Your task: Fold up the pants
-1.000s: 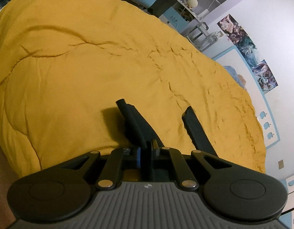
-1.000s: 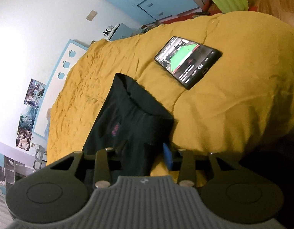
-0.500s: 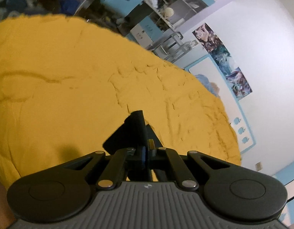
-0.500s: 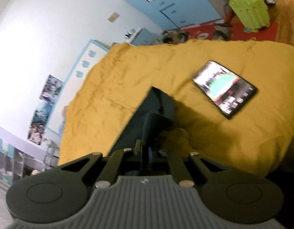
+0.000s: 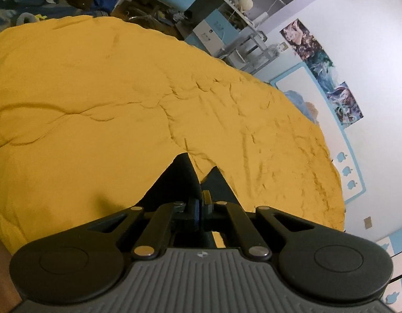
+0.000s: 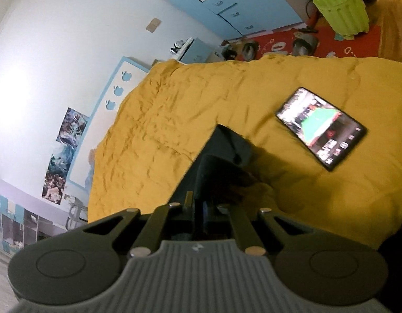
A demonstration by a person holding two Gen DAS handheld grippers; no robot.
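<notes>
The black pants (image 6: 227,146) hang from both grippers above the yellow quilt (image 5: 96,104). In the left wrist view the left gripper (image 5: 199,182) is shut on a black edge of the pants (image 5: 174,180), which covers its fingers. In the right wrist view the right gripper (image 6: 201,182) is shut on the pants, and the cloth rises in a dark peak over its fingers. Most of the garment is hidden below the gripper bodies.
A lit tablet (image 6: 321,127) lies on the quilt (image 6: 174,109) to the right of the pants. A green bin (image 6: 341,7) and red mat stand on the floor beyond the bed. Shelves and clutter (image 5: 227,7) lie past the bed's far edge. A wall with posters (image 5: 331,78) runs alongside.
One second ago the left gripper was open over the quilt; it has shut on the pants. The right gripper has also shut on them, and both have lifted the cloth off the bed.
</notes>
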